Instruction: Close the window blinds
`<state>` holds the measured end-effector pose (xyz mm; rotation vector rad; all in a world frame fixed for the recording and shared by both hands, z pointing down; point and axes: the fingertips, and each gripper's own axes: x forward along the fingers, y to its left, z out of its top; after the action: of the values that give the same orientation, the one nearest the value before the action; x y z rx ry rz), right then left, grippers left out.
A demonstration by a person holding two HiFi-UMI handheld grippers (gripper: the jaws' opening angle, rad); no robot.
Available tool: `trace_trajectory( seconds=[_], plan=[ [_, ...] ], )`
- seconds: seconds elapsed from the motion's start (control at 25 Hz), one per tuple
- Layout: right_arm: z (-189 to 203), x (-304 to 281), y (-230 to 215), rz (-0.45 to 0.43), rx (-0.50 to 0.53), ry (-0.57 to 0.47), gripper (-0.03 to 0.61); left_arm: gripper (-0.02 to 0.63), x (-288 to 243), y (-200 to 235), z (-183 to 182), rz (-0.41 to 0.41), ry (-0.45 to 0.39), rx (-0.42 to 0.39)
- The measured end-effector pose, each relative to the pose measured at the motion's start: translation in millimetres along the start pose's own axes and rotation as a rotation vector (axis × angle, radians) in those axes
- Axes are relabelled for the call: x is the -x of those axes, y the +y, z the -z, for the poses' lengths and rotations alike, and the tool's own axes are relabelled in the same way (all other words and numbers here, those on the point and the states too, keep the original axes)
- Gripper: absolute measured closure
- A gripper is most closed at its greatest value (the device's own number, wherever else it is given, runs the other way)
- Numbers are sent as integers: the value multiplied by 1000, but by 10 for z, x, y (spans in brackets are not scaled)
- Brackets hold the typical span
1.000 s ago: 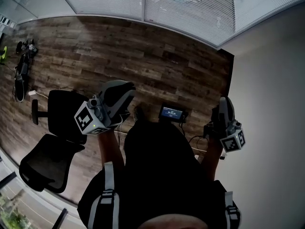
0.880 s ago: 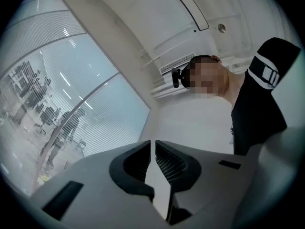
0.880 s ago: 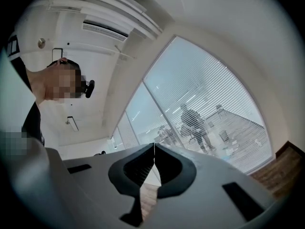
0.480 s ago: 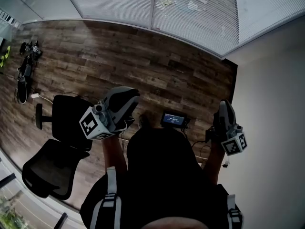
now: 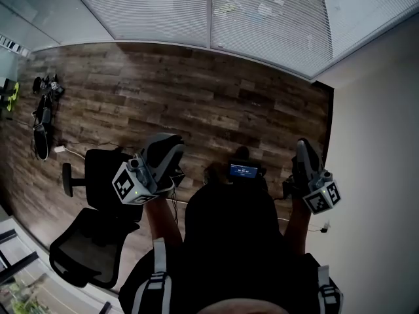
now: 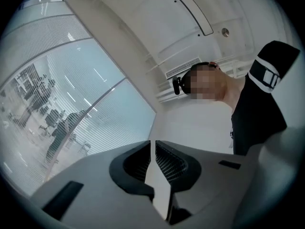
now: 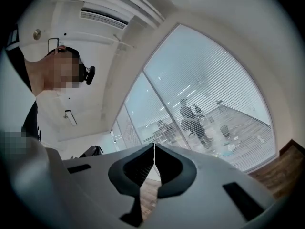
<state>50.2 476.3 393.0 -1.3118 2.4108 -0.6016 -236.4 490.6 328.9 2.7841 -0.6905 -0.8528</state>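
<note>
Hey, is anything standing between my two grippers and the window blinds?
Nothing visible blocks them. Only wood floor lies between the left gripper, the right gripper and the window blinds. The office chair sits off to the left; a small lit screen lies low on the floor.

Ahead of us the wooden floor (image 5: 196,90) lies open up to the window blinds (image 5: 262,18), so the left tool (image 5: 165,150) and the right tool (image 5: 305,157) both have free passage forward. On our left a black office chair (image 5: 88,250) stands just beside the left tool and blocks that side, with dark gear (image 5: 42,116) farther off at the floor's edge. On our right the plain wall (image 5: 380,142) runs near the right tool, and a small lit screen (image 5: 243,171) with cables sits between the two tools
</note>
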Motion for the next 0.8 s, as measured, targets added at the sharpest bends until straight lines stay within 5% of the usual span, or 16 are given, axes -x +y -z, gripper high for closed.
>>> trace_trajectory(
  seconds=[0.28, 0.4, 0.56, 0.8],
  plan=[
    [9, -547, -793, -45, -23, 1, 571, 575, -486, 710, 248, -131, 88, -16],
    [-139, -843, -1249, -57, -55, -2, 571, 574, -819, 1140, 230, -209, 61, -17],
    [-560, -1232, -1729, -86, -48, -28, 571, 478, -1426, 1597, 206, -262, 46, -45],
    [-866, -1550, -2422, -87, -42, -4, 570, 368, -2063, 2177, 651, -377, 159, -33]
  ],
)
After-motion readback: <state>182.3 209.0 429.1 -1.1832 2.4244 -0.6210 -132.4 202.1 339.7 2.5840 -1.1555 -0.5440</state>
